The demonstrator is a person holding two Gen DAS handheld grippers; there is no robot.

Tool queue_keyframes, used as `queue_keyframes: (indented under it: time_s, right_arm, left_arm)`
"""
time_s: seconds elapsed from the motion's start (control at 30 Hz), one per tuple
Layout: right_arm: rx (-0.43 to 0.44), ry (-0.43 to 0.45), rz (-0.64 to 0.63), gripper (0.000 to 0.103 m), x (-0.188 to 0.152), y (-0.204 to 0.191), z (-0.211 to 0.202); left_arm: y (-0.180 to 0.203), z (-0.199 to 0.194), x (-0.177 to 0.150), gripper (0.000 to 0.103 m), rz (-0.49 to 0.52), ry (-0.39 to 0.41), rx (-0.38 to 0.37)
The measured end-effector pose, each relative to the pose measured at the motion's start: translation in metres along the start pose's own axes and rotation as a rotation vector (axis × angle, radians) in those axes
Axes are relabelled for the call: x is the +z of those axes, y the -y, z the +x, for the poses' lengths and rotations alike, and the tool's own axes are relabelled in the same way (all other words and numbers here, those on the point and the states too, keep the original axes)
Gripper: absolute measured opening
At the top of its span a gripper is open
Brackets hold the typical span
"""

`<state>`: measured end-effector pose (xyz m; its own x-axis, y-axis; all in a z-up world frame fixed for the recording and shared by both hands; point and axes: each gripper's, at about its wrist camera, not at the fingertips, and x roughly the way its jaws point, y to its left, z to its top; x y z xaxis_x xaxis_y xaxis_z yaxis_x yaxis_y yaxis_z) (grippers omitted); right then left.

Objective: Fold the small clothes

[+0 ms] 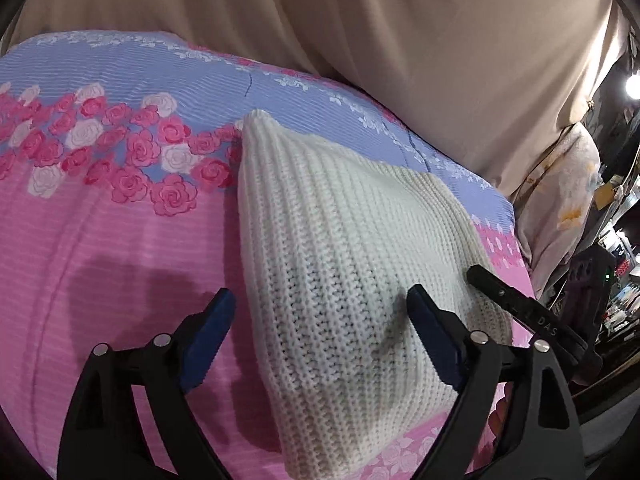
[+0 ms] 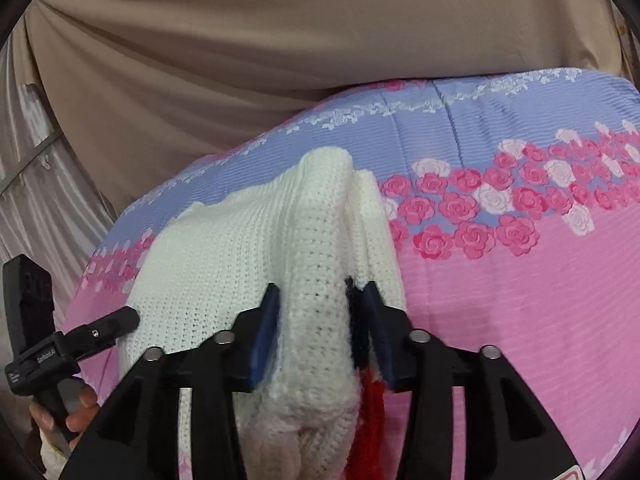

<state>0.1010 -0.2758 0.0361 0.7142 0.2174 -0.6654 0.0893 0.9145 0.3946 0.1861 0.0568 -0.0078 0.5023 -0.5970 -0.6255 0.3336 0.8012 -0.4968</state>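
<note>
Left wrist view: cream-white chunky rib-knit sweater lies on a pink and lavender bedsheet printed with pink and white roses, filling centre to lower centre of frame, one pointed corner sticking up toward upper centre. Left gripper, black frame with blue pads, at bottom of frame, fingers spread wide. Left blue pad over bare pink sheet at lower left, right blue pad over the knit at lower right; nothing held between them. Cannot tell if pads touch the fabric. Dark shadows on sheet and knit just beyond the pads. Black finger of the other tool enters at right edge, tip on or just over the sweater's right side. Beige draped curtain across top of frame. Pale floral cloth and dim clutter at far right edge.

Right wrist view: same sweater centre-left, bunched into a raised ridge running from centre down to bottom centre. Right gripper at bottom centre, fingers closed in narrow on that ridge, blue pads pressing both sides of the thick knit fold. Dark navy and red yarn shows just inside the right pad, lower centre. Rose bedsheet fills right half. Beige curtain on top. Left gripper seen from outside at lower left edge, bare hand wrapped around its handle, one black finger tip at the sweater's left edge.
</note>
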Motion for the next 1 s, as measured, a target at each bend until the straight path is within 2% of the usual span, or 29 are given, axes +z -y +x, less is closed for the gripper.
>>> queue_keyframes:
  time_s: [0.07, 0.13, 0.17, 0.2, 0.23, 0.27, 0.3, 0.33, 0.4, 0.47, 0.5, 0.6, 0.63, 0.67, 0.7, 0.77, 0.83, 0.9, 0.93, 0.97, 1.0]
  right_arm:
    - [-0.004, -0.04, 0.001, 0.072, 0.0, 0.003, 0.01]
    - [0.003, -0.122, 0.029, 0.077, -0.004, 0.009, 0.03]
    - [0.028, -0.144, 0.055, 0.084, -0.006, 0.013, 0.037]
    - [0.058, -0.148, 0.08, 0.085, -0.007, 0.017, 0.04]
    - [0.07, -0.14, 0.08, 0.082, -0.006, 0.017, 0.041]
    - [0.09, -0.14, 0.071, 0.065, -0.004, 0.015, 0.04]
    - [0.103, -0.115, 0.062, 0.056, 0.0, 0.012, 0.034]
    - [0.102, -0.091, 0.041, 0.048, 0.003, 0.007, 0.028]
    - [0.121, -0.015, -0.002, 0.042, 0.009, -0.004, 0.011]
    - [0.139, 0.046, -0.04, 0.041, 0.009, -0.013, -0.001]
    - [0.108, 0.051, -0.061, 0.041, 0.007, -0.014, 0.002]
    - [-0.019, -0.042, -0.073, 0.046, -0.006, 0.003, 0.036]
    - [0.015, -0.036, -0.04, 0.052, -0.008, 0.011, 0.034]
    - [0.041, -0.043, -0.007, 0.052, -0.006, 0.016, 0.029]
    - [0.041, -0.031, 0.006, 0.052, -0.004, 0.016, 0.017]
    - [0.008, 0.035, -0.021, 0.051, -0.003, 0.013, -0.008]
    - [-0.008, 0.074, -0.059, 0.041, -0.006, 0.0, -0.03]
    - [-0.004, 0.076, -0.11, 0.032, -0.016, -0.014, -0.041]
    - [-0.02, 0.061, -0.156, 0.021, -0.025, -0.024, -0.04]
    - [-0.062, 0.045, -0.2, 0.015, -0.033, -0.031, -0.034]
    - [-0.107, 0.031, -0.234, 0.014, -0.04, -0.034, -0.029]
  left_arm:
    - [0.001, 0.005, 0.003, 0.09, 0.0, -0.012, -0.01]
    - [0.0, 0.015, 0.006, 0.092, 0.004, -0.031, -0.009]
    - [0.0, 0.02, 0.008, 0.092, 0.003, -0.043, -0.013]
    - [-0.001, 0.025, 0.009, 0.091, 0.002, -0.055, -0.021]
    - [0.0, 0.029, 0.011, 0.081, 0.007, -0.062, -0.041]
    - [0.002, 0.031, 0.014, 0.073, 0.022, -0.062, -0.046]
    - [0.005, 0.03, 0.016, 0.068, 0.042, -0.053, -0.039]
    - [0.011, 0.026, 0.02, 0.057, 0.078, -0.033, -0.035]
    - [0.025, 0.014, 0.027, 0.049, 0.148, 0.028, -0.03]
    - [0.035, 0.003, 0.031, 0.049, 0.198, 0.08, -0.032]
    - [0.039, 0.001, 0.031, 0.049, 0.216, 0.092, -0.015]
    - [0.03, 0.022, 0.024, 0.054, 0.22, 0.04, 0.075]
    - [0.023, 0.031, 0.018, 0.059, 0.207, 0.021, 0.113]
    - [0.018, 0.03, 0.014, 0.06, 0.182, 0.036, 0.109]
    - [0.015, 0.025, 0.012, 0.06, 0.152, 0.045, 0.093]
    - [0.019, 0.011, 0.012, 0.06, 0.145, 0.058, 0.123]
    - [0.031, -0.01, 0.006, 0.059, 0.181, 0.116, 0.192]
    - [0.045, -0.026, -0.004, 0.059, 0.223, 0.16, 0.263]
    - [0.051, -0.03, -0.01, 0.059, 0.241, 0.171, 0.298]
    - [0.055, -0.031, -0.016, 0.059, 0.25, 0.172, 0.318]
    - [0.057, -0.03, -0.021, 0.059, 0.257, 0.165, 0.332]
